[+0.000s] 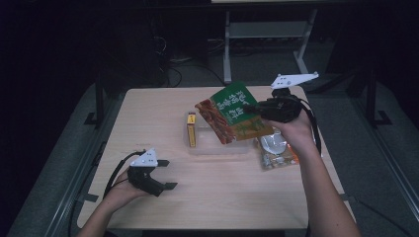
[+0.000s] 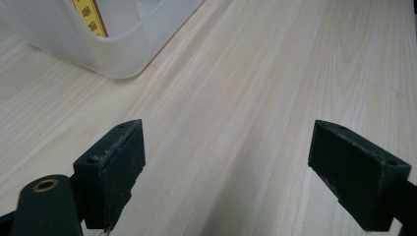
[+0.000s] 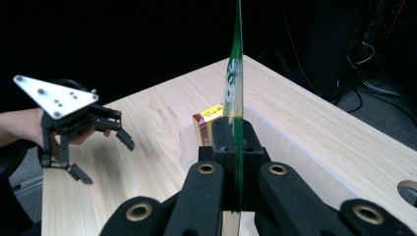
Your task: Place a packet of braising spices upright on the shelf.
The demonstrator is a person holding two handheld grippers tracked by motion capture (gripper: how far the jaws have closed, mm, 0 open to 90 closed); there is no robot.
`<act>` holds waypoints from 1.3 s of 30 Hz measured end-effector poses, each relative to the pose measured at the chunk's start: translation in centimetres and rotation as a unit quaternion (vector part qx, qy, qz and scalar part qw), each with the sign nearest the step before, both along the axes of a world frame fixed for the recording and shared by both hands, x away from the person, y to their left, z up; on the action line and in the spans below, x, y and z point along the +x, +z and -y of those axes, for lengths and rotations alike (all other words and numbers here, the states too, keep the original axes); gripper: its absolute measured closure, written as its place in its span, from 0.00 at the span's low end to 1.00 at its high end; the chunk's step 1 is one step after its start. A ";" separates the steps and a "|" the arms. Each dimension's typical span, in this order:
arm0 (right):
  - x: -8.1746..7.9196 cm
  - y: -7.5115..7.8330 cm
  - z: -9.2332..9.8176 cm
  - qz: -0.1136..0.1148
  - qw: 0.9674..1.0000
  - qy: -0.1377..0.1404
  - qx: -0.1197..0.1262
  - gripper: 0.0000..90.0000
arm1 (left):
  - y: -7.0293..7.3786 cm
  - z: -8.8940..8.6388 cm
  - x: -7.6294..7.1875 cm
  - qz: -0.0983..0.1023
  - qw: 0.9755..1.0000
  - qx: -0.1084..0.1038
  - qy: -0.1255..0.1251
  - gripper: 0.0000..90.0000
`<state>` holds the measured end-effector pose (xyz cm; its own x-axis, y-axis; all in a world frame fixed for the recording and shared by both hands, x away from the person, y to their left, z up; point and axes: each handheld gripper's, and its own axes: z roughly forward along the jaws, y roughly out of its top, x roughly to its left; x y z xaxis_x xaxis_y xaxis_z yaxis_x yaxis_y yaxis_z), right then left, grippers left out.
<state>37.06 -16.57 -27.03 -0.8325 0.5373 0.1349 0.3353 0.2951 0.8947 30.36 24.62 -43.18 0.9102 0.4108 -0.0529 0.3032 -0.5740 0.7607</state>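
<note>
The right gripper [image 1: 254, 107] pinches the green packet [image 1: 232, 114] by its right edge, above the clear tub [image 1: 197, 147]; thin, light and floppy, it looks best held at the sealed rim; the left gripper [image 1: 167, 174] rests spread near-left.

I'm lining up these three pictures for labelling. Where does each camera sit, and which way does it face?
High view: above the person's side, looking forward and down on the pale wooden table; both forearms show, the right gripper holding a green and brown flat food packet.
Left gripper view: rides the left gripper, looking low across the table; open jaws show.
Right gripper view: rides the right gripper, looking along the packet's edge; shut jaws show.
Shared: the clear plastic tub with its yellow box.
</note>
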 end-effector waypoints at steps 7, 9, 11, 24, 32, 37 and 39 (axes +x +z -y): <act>0.6 -0.7 -0.5 -0.012 1.000 -0.010 -0.003 1.00 | -0.1 0.1 -0.1 -0.002 1.000 0.006 -0.005 0.15; 0.9 -0.9 -0.7 -0.015 1.000 -0.017 -0.008 1.00 | -0.1 0.2 -0.1 -0.001 1.000 0.006 -0.007 0.15; 1.1 -1.1 -1.0 -0.021 1.000 -0.020 -0.010 1.00 | -0.1 0.2 -0.1 0.000 1.000 0.006 -0.007 0.15; 2.2 -1.7 -2.1 -0.037 0.998 -0.057 -0.018 1.00 | -0.1 0.3 -0.2 -0.001 1.000 0.009 -0.010 0.15; 2.9 -1.8 -2.9 -0.039 0.996 -0.073 -0.032 1.00 | -0.1 0.3 -0.2 0.001 1.000 0.013 -0.012 0.15; 3.1 -2.0 -3.5 -0.045 0.994 -0.085 -0.043 1.00 | -0.1 0.4 -0.2 -0.003 1.000 0.015 -0.013 0.15; 3.2 -2.0 -3.8 -0.047 0.994 -0.091 -0.047 1.00 | -0.1 0.4 -0.2 -0.005 1.000 0.014 -0.013 0.15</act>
